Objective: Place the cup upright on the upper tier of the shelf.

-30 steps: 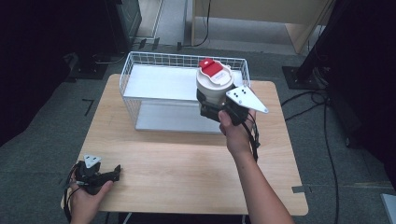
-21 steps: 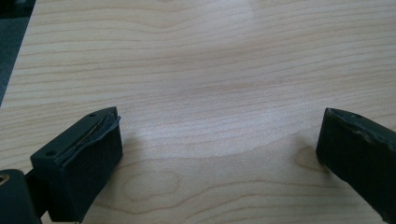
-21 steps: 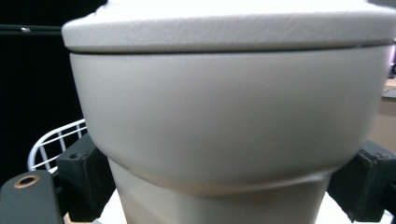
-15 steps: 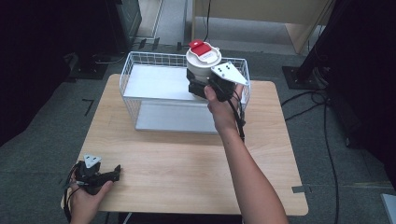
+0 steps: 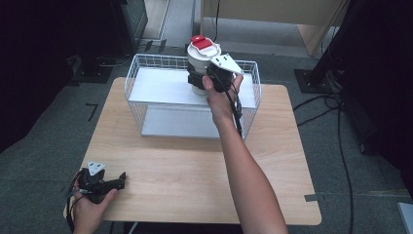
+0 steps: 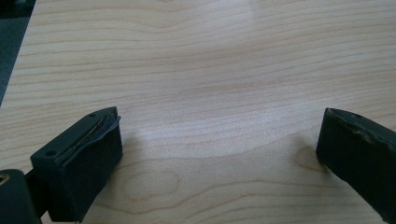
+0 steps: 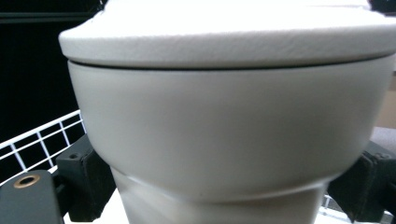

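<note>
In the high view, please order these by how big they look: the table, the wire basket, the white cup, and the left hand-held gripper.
1. table, largest.
2. wire basket.
3. white cup and left hand-held gripper: they look alike, and the cup is raised closer to the camera, so I will not rank them.

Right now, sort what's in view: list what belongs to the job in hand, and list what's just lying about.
In the job:
- right gripper, shut on the white container
- white container with red-topped lid, held over the wire basket
- wire basket on the wooden table

Lying about:
- left gripper, open, resting at the table's near left corner
- cables on the floor
</note>
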A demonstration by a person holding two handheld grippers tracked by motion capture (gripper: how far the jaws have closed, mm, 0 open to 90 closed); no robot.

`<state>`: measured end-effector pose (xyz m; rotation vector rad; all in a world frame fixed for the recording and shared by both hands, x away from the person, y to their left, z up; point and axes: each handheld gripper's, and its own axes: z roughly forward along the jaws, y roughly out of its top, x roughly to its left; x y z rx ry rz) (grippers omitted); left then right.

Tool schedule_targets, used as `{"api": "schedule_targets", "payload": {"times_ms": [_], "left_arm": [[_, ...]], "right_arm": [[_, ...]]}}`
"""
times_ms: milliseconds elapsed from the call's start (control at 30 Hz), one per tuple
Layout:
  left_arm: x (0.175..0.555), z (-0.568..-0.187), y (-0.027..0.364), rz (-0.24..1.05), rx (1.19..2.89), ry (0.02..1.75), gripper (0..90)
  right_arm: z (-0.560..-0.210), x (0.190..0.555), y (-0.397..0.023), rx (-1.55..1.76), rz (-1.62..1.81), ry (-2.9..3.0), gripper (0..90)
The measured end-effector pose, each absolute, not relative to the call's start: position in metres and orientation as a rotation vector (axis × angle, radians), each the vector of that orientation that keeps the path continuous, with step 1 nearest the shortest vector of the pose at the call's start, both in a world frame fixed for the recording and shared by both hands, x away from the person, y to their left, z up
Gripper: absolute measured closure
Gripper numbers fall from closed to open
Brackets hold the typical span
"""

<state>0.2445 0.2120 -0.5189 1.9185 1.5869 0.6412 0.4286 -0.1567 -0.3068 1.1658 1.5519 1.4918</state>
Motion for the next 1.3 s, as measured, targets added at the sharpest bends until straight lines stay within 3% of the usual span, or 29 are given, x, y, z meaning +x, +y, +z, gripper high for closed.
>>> {"api": "schedule_targets", "payload": {"times_ms": [633,700,733,1300], "left_arm": [[0.244,-0.519,0.212,0.642,1.919,1.586,0.6],[0.245,-0.519,0.212,0.644,1.919,1.585,0.7],[0.245,-0.519,0.212,0.643,1.919,1.586,0.7],[0.245,-0.519,0.212,0.643,1.918,1.586,0.6]], "right_arm": [[-0.306,0.423,-0.161,1.142,1.478,1.612,9.8],[-0.305,0.422,-0.161,1.148,1.494,1.627,6.4],[-0.304,0.421,-0.164,1.153,1.537,1.653,0.0],[-0.308,0.395,-0.178,1.139,1.506,1.687,0.0]]}}
